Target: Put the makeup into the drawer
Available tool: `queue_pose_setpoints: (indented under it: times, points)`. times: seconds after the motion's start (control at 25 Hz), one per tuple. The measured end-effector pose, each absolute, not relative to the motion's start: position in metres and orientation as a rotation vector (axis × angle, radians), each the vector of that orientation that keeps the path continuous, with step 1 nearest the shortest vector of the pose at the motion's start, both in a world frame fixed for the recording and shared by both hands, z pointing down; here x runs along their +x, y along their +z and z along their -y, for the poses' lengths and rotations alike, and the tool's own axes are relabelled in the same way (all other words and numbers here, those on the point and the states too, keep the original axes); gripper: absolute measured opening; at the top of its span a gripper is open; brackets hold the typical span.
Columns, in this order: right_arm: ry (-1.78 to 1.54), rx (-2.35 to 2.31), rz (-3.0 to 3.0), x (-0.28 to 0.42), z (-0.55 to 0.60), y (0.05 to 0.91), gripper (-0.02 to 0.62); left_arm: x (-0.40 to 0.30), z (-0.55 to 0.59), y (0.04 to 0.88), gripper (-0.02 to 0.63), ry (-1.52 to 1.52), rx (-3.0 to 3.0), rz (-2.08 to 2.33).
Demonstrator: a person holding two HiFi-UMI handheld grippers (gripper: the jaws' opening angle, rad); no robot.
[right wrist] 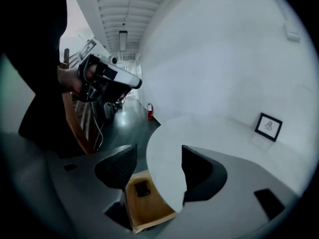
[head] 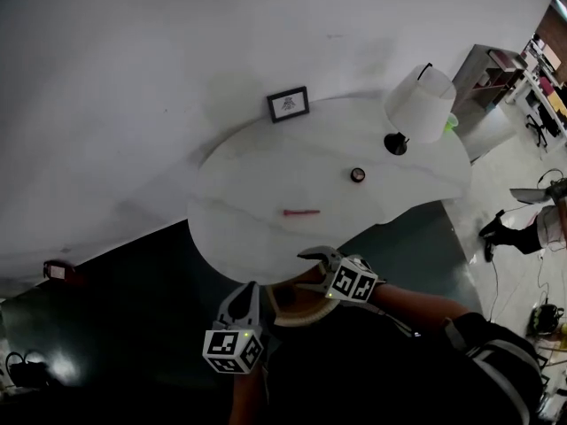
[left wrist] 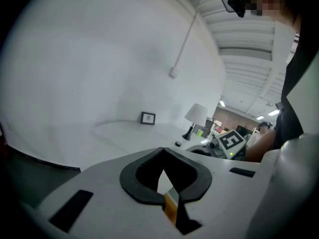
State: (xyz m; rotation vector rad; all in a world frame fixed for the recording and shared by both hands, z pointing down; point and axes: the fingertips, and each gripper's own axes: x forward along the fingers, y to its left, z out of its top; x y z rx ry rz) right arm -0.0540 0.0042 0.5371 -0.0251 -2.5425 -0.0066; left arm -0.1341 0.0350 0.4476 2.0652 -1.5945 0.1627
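A small round makeup jar (head: pixel 357 174) and a pink lip pencil (head: pixel 301 211) lie on the round white table (head: pixel 248 193). Under the table's near edge a wooden drawer (head: pixel 292 312) stands pulled out. In the right gripper view a small dark square compact (right wrist: pixel 142 188) lies inside the drawer (right wrist: pixel 149 210). My right gripper (head: pixel 312 270) hangs open over the drawer at the table's rim, nothing between its jaws (right wrist: pixel 158 152). My left gripper (head: pixel 248 292) is just left of the drawer, its jaws shut and empty (left wrist: pixel 162 151).
A framed picture (head: pixel 288 104) stands at the table's far edge against the white wall. A white-shaded lamp (head: pixel 419 104) stands at the far right. Dark floor surrounds the table. A person (head: pixel 532 224) stands far to the right.
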Motion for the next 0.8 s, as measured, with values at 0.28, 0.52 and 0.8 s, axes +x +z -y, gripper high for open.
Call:
queue_pose_setpoints:
  times: [0.28, 0.52, 0.8]
  points:
    - [-0.054, 0.128, 2.605, -0.018, 0.069, 0.501, 0.275, -0.117, -0.013, 0.44, 0.011, 0.177, 2.051, 1.644]
    - [0.002, 0.25, 2.666, 0.014, 0.124, 0.489, 0.219, -0.101, 0.006, 0.443, 0.011, 0.19, 2.022, 1.69]
    - [0.027, 0.34, 2.672, 0.051, 0.178, 0.495, 0.104, -0.089, 0.037, 0.444, 0.011, 0.222, 2.014, 1.723]
